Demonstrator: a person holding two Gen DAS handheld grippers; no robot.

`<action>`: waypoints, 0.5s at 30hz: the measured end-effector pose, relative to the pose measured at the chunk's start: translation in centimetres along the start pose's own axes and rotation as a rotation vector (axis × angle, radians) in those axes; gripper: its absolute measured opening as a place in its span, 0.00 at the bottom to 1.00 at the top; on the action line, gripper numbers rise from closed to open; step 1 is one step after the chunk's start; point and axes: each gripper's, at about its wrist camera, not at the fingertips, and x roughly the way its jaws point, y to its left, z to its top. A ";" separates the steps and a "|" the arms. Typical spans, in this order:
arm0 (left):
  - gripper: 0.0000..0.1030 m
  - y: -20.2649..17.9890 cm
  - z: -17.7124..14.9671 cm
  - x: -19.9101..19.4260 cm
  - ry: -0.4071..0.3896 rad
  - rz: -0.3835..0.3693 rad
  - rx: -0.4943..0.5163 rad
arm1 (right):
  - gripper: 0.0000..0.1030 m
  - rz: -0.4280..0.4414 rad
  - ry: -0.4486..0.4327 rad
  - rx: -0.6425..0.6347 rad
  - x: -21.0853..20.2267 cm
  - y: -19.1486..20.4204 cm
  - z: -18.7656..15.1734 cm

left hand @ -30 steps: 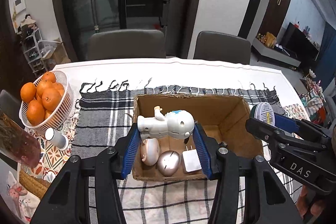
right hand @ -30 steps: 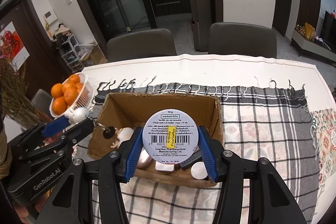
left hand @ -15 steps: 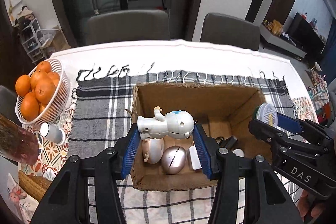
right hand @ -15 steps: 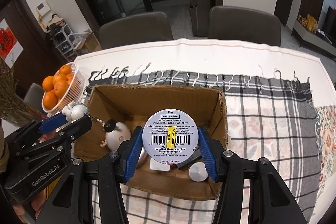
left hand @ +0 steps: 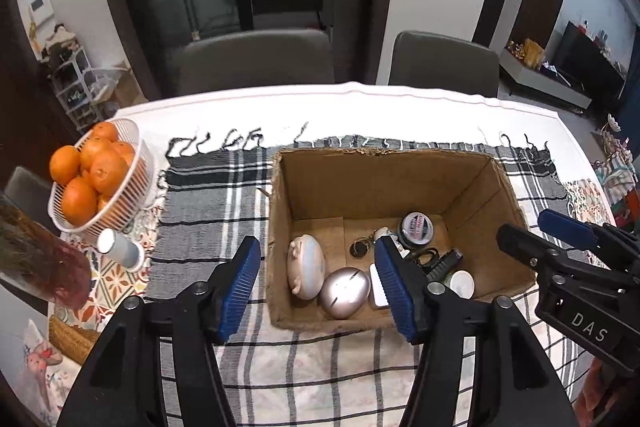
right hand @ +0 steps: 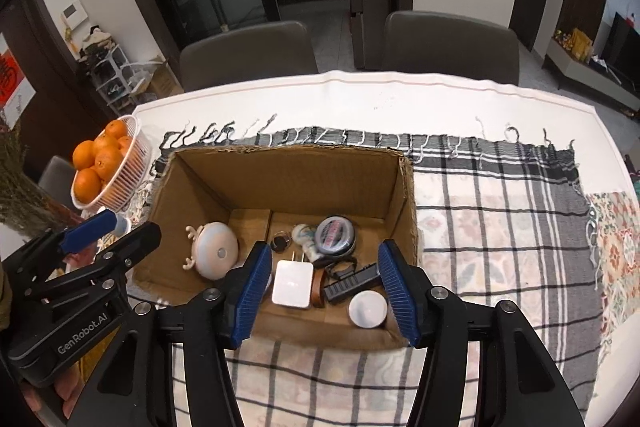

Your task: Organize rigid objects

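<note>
Brown cardboard box (right hand: 288,171), black-and-white checked cloth (right hand: 500,211), orange fruit (left hand: 104,171), white basket (left hand: 136,183)

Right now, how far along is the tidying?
Mostly done: the round tin and white figurine lie in the cardboard box. Nothing is in hand: the left gripper, whose jaws have just been opening, and the right gripper are open and empty. Left, perhaps: the small white bottle by the oranges.

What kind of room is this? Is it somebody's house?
Most likely a home dining room: a dining table with a checked cloth, grey chairs behind it, and a basket of oranges.
</note>
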 end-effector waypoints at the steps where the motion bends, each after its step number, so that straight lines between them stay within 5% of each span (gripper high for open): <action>1: 0.57 0.0 -0.2 -0.5 -0.013 0.004 0.001 | 0.55 -0.004 -0.013 -0.002 -0.6 0.1 -0.3; 15: 0.80 0.3 -5.7 -10.3 -0.227 0.004 -0.011 | 0.71 -0.037 -0.213 0.006 -9.5 1.8 -6.1</action>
